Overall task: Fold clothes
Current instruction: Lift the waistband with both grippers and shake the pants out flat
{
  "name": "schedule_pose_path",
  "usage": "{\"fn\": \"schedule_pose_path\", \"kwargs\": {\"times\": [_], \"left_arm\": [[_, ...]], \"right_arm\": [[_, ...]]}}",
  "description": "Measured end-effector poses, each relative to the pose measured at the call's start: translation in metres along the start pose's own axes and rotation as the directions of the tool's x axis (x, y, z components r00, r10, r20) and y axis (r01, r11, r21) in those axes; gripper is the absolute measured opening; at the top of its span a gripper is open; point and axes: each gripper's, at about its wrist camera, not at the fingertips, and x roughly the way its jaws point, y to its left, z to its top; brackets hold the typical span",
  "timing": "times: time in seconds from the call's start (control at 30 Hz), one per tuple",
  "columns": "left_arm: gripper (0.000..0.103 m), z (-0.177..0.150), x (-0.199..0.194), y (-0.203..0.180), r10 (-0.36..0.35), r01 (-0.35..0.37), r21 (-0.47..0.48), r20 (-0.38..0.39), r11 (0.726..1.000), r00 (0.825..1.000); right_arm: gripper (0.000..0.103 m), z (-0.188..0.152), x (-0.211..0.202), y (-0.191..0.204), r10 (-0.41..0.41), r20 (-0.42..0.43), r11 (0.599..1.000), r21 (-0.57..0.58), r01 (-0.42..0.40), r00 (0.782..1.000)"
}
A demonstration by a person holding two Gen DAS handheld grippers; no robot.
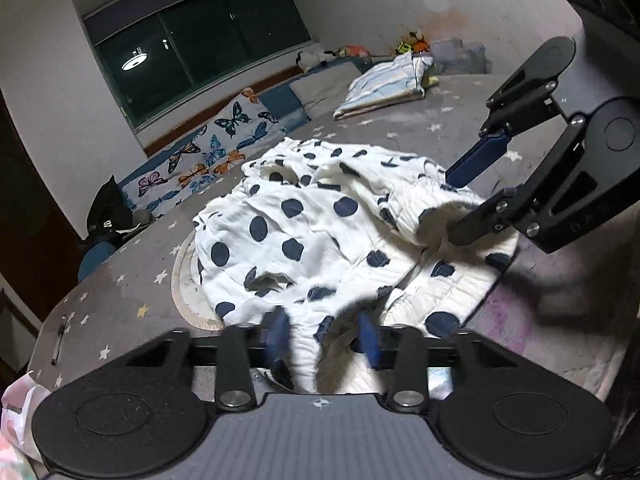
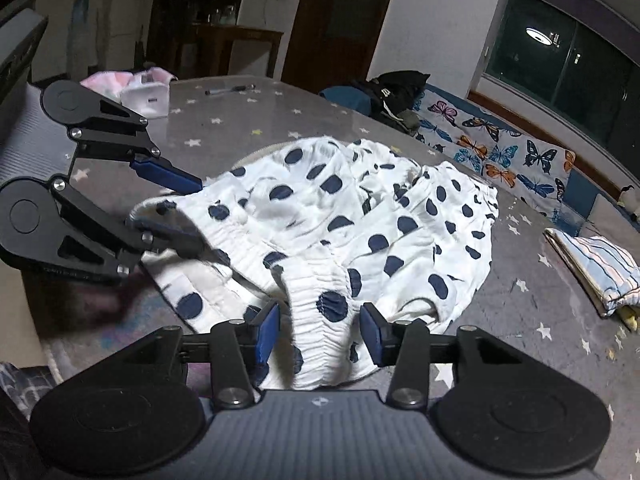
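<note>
A white garment with dark blue dots (image 1: 304, 232) (image 2: 360, 216) lies crumpled on the grey star-print table (image 1: 120, 280) (image 2: 248, 112). My left gripper (image 1: 324, 338) is at its near edge, its blurred blue pads closed on a bunch of the gathered elastic waistband. In the right wrist view the left gripper (image 2: 200, 216) comes in from the left with the garment's edge between its fingers. My right gripper (image 2: 320, 332) straddles another stretch of the waistband, with a small gap beside each pad. In the left wrist view, the right gripper (image 1: 450, 206) reaches in from the right.
A folded striped cloth (image 1: 384, 88) (image 2: 600, 268) lies farther out on the table. A pen (image 1: 58, 340) (image 2: 230, 90) and a white box (image 2: 144, 98) sit near one edge. A butterfly-print cushion (image 1: 200, 152) and a dark bag (image 2: 396, 88) line the window side.
</note>
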Motion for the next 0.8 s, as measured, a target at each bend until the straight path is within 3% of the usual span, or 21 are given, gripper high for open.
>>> {"fn": "schedule_pose_path", "kwargs": {"times": [0.03, 0.07, 0.27, 0.47, 0.6, 0.8], "left_arm": [[0.012, 0.001, 0.000, 0.003, 0.000, 0.000, -0.016, 0.003, 1.000, 1.000], [0.010, 0.001, 0.000, 0.006, 0.000, 0.000, -0.033, 0.006, 0.999, 1.000], [0.006, 0.013, -0.023, 0.036, 0.002, 0.015, -0.202, 0.083, 0.979, 0.997], [0.006, 0.014, -0.052, 0.058, -0.008, 0.047, -0.311, 0.125, 0.949, 0.992], [0.006, 0.004, -0.062, 0.057, -0.028, 0.060, -0.329, 0.102, 0.943, 0.994], [0.005, -0.019, -0.058, 0.056, -0.012, 0.009, -0.362, -0.005, 0.932, 1.000]], "right_arm": [[0.040, 0.000, 0.002, 0.000, -0.005, -0.005, 1.000, -0.003, 0.005, 1.000], [0.033, -0.001, 0.003, -0.001, -0.011, -0.006, 1.000, -0.002, 0.011, 1.000], [0.015, 0.003, -0.013, -0.015, 0.000, 0.046, 0.999, 0.044, -0.002, 0.999], [0.009, 0.007, -0.040, -0.029, 0.056, 0.094, 0.995, 0.073, -0.063, 0.994], [0.005, 0.003, -0.054, -0.028, 0.103, 0.091, 0.993, 0.047, -0.107, 0.991], [0.007, -0.004, -0.046, -0.021, 0.156, 0.040, 0.988, 0.013, -0.157, 0.987]]}}
